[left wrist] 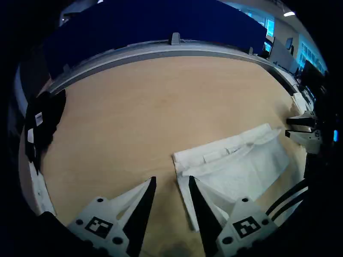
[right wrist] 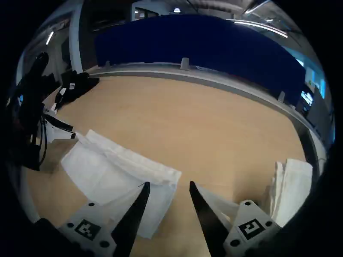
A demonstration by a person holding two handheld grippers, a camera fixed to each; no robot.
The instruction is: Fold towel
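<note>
**Towel part-folded, both claws empty**

Nearest me, the left gripper (left wrist: 171, 183) has its fingers spread. Its right-hand finger overlaps the near corner of the towel (left wrist: 240, 167), but it pinches nothing. The right gripper (right wrist: 168, 186) is spread as well and sits at the towel's opposite near corner, with bare wood showing between its tips.

The towel lies flat on the table (left wrist: 163, 107) between the two claws. It looks doubled already: a thicker band runs along its far edge, and one lower flap hangs out past the rest. I judge one fold done and at least one more to go, with that loose flap to be squared up. Neither claw has a hold yet, so the next fold has not begun.

Well to the side of the towel, away from the left gripper, a second white cloth (right wrist: 293, 188) sits folded into a compact stack.

Beyond the towel the pale wood is bare. Some black gear (left wrist: 43, 115) lies at its far-left edge. Behind that a grey rail (left wrist: 163, 49) runs along the table's back edge, then a blue partition (right wrist: 193, 43). Past the partition are bright office windows (left wrist: 306, 47).
</note>
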